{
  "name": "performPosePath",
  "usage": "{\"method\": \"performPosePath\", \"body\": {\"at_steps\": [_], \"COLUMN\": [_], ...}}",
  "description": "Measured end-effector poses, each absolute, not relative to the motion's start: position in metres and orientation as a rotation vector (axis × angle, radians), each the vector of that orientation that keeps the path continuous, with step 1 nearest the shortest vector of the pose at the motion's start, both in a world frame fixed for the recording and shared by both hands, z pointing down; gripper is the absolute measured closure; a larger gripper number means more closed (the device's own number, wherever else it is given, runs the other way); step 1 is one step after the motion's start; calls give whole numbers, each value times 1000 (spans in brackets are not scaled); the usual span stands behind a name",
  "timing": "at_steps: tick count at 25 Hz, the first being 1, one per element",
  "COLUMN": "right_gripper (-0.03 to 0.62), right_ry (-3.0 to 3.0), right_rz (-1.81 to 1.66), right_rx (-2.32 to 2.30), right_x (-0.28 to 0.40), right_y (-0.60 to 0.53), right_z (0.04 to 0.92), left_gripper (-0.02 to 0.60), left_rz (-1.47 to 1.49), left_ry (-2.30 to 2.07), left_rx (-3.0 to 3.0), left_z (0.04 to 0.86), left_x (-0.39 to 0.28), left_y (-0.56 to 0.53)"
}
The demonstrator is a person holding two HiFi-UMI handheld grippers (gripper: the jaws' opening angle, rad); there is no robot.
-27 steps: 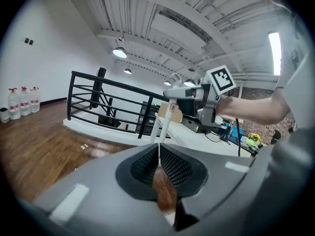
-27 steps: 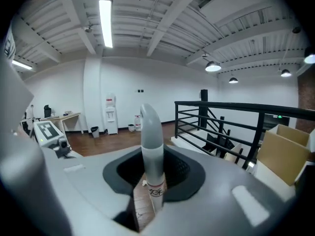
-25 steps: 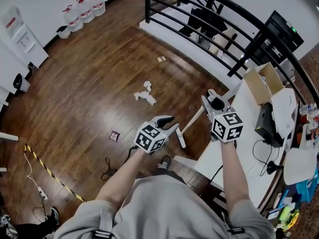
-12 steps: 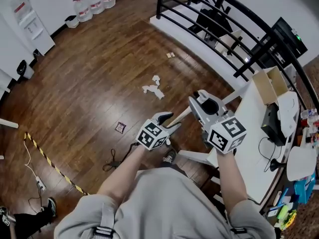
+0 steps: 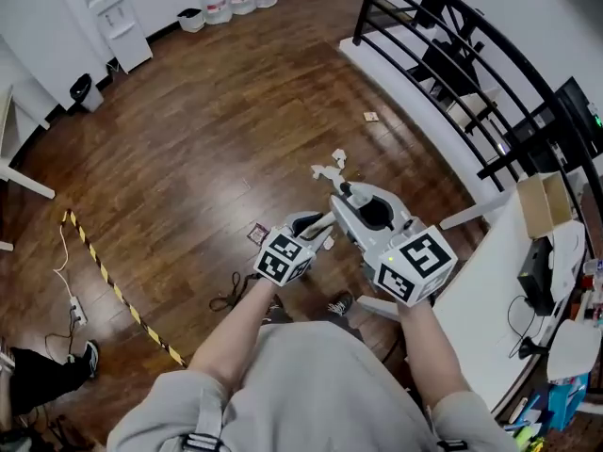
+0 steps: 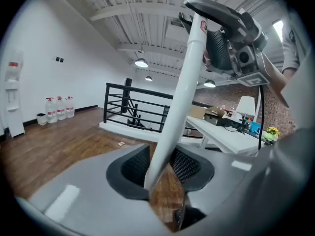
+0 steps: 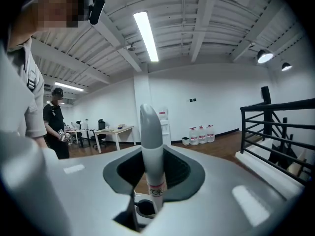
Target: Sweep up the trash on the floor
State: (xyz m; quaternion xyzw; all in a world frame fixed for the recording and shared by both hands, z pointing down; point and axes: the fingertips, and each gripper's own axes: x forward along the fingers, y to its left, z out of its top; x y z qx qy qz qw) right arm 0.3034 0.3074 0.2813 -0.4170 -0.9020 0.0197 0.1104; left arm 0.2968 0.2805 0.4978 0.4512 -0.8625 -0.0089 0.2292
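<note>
You held the right claw [image 5: 347, 196] clamped on the upper end of the white handle [image 6: 183, 92]. In the right gripper view the handle's rounded tip stood upright between both pads, with a small label just below the grip.

Your left claw [image 5: 314, 226] sat lower on the same handle, at 8 o'clock of the right claw and just beside it. Its jaws had just been closing and stood part-way apart around the shaft. The handle lay against one pad, and bare floor showed through the gap at the other, so this claw was not gripping.

The trash lay on the wooden floor [image 5: 188, 139]. The crumpled white paper [image 5: 330, 169] was at 12 o'clock of the claws, near the right claw's tip. A small card [image 5: 371, 117] lay farther out at 1 o'clock, close to the black railing [image 5: 443, 55]. A dark square wrapper [image 5: 257, 234] lay at 9 o'clock, just beside the left claw.

The white table [image 5: 490, 281] stood at 3 o'clock. Striped tape [image 5: 113, 285] crossed the floor at 8 o'clock.
</note>
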Motion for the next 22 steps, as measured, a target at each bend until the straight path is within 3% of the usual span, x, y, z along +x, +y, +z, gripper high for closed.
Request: {"method": "performPosePath", "body": {"at_steps": [12,22], "right_gripper": [516,514], "right_ry": [-2372,-2258], "right_rz": [-37,2], "right_rx": [-1392,-1395], "right_x": [294,214], "right_y": [448,448], "right_z": [369,464], "left_gripper": [456,449], "left_rz": [0,43], "left_ry": [-2378,-2323], "left_rx": [1002,895], "left_z": [582,673], "left_x": [288,216], "left_y": [436,455]}}
